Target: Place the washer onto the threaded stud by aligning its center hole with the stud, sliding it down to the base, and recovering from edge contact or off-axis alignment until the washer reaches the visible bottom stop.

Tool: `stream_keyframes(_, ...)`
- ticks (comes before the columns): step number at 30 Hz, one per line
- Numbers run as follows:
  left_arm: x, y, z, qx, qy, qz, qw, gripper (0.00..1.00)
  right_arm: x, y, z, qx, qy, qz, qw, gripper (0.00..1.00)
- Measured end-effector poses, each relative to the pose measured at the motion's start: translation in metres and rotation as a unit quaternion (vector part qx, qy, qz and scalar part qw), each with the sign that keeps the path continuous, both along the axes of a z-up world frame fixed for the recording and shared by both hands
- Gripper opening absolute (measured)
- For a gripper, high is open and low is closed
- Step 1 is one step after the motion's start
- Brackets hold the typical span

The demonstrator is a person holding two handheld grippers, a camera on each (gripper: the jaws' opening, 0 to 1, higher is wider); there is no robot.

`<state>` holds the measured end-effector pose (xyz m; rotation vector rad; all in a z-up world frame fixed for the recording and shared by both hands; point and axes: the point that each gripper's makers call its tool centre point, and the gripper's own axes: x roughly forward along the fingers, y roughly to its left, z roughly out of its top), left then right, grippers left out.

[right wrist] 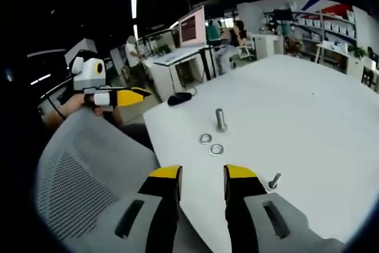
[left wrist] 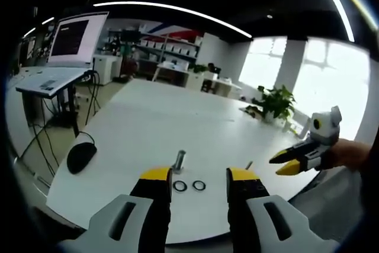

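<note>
A short threaded stud (left wrist: 179, 161) stands upright on the white table (left wrist: 154, 117). Two small washers (left wrist: 180, 186) (left wrist: 199, 185) lie flat side by side just in front of it. My left gripper (left wrist: 198, 176) hovers open near the table's edge, with both washers showing in the gap between its yellow-tipped jaws and nothing held. In the right gripper view the stud (right wrist: 221, 119) and the washers (right wrist: 205, 139) (right wrist: 216, 149) lie ahead of my right gripper (right wrist: 202, 173), which is open and holds nothing. The right gripper (left wrist: 277, 165) also appears off the table's right side, and the left gripper (right wrist: 145, 93) appears at left.
A small loose bolt (left wrist: 249, 165) (right wrist: 274, 180) lies right of the washers. A black mouse (left wrist: 81, 157) (right wrist: 179, 98) sits near the table's left edge. A grey mesh chair back (right wrist: 77, 170) stands below the left gripper. Desks, a monitor (left wrist: 74, 37) and a potted plant (left wrist: 277, 102) stand beyond.
</note>
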<state>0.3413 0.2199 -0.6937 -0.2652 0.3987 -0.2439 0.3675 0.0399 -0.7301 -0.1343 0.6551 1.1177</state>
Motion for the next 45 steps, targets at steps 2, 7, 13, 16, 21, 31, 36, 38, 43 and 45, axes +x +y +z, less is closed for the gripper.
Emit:
stream_keyframes(2,0.0,0.0,0.0,0.001,0.0,-0.001,1.0,0.35,0.0,-0.001,-0.001,-0.002,0.0,0.0,1.0,0.3)
stream_keyframes(7,0.0,0.0,0.0,0.001,0.0,0.001,1.0,0.35,0.005,-0.003,-0.004,-0.019,-0.015,0.009,0.9997,0.3)
stream_keyframes(13,0.0,0.0,0.0,0.0,-0.001,0.001,1.0,0.35,0.009,-0.006,-0.011,-0.082,-0.061,0.059,0.993,0.3)
stream_keyframes(16,0.0,-0.001,0.001,0.0,-0.001,0.0,1.0,0.35,0.012,-0.007,-0.016,-0.113,-0.073,0.086,0.9872,0.31)
stream_keyframes(21,0.0,-0.001,0.001,-0.001,-0.002,0.0,1.0,0.35,0.022,-0.007,-0.024,-0.163,-0.108,0.138,0.9711,0.32)
stream_keyframes(31,0.0,0.0,0.001,-0.003,-0.004,0.001,1.0,0.35,0.039,-0.009,-0.042,-0.236,-0.12,0.221,0.9384,0.34)
stream_keyframes(36,0.001,0.0,0.001,-0.003,-0.003,0.001,1.0,0.35,0.05,-0.008,-0.05,-0.265,-0.129,0.245,0.9235,0.34)
stream_keyframes(38,0.001,0.0,0.001,-0.003,-0.003,0.001,1.0,0.35,0.053,-0.006,-0.052,-0.271,-0.128,0.253,0.9197,0.34)
stream_keyframes(43,0.001,0.001,0.001,-0.003,-0.003,0.003,1.0,0.35,0.066,-0.013,-0.067,-0.339,-0.158,0.305,0.876,0.33)
stream_keyframes(45,0.001,0.001,0.001,-0.004,-0.003,0.004,1.0,0.35,0.067,-0.008,-0.071,-0.331,-0.15,0.303,0.8809,0.31)
